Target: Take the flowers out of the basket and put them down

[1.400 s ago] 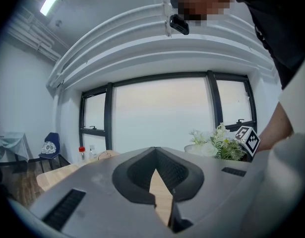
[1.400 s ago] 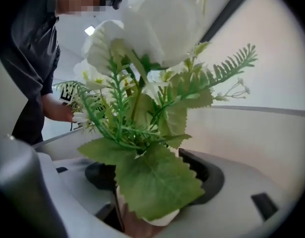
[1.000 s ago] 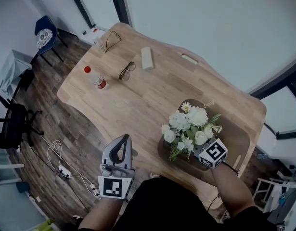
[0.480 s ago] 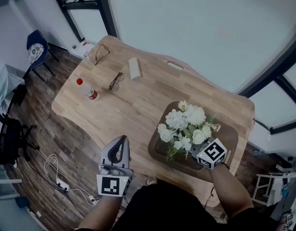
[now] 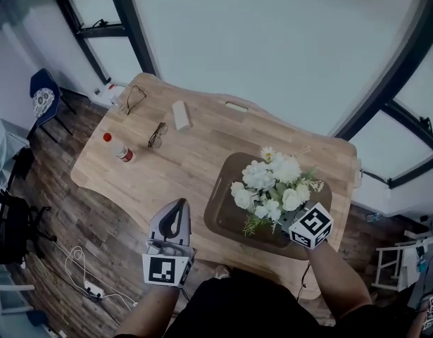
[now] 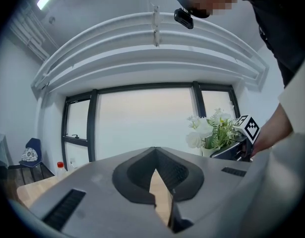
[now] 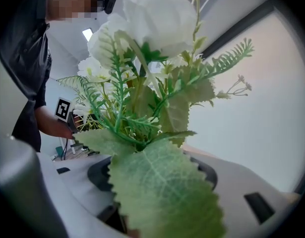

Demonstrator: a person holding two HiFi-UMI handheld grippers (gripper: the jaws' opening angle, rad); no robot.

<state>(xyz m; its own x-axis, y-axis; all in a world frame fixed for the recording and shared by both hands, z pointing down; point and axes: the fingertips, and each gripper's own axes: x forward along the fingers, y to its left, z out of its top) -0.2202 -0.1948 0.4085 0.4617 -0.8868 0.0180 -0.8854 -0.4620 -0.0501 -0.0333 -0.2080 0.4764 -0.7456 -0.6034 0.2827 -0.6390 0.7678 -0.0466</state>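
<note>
White flowers [image 5: 276,185] with green fern, standing upright over the dark brown basket [image 5: 222,220] on the wooden surface [image 5: 188,153]. Right gripper [image 5: 286,218]: fingers set wide, apparently clasping the base of the bunch. Left gripper [image 5: 179,206]: fingers together, empty. Probably light, soft and easily crushed — you should hold the stems low, never the heads.

Person: black top, forearms bare. Left gripper [image 5: 178,205]: pale grey shell tapering to a point, dark ribbed pads [image 6: 179,175] inside. Right gripper [image 5: 288,219] and left alike carry a white cube [image 5: 311,225] with black square markers.
</note>
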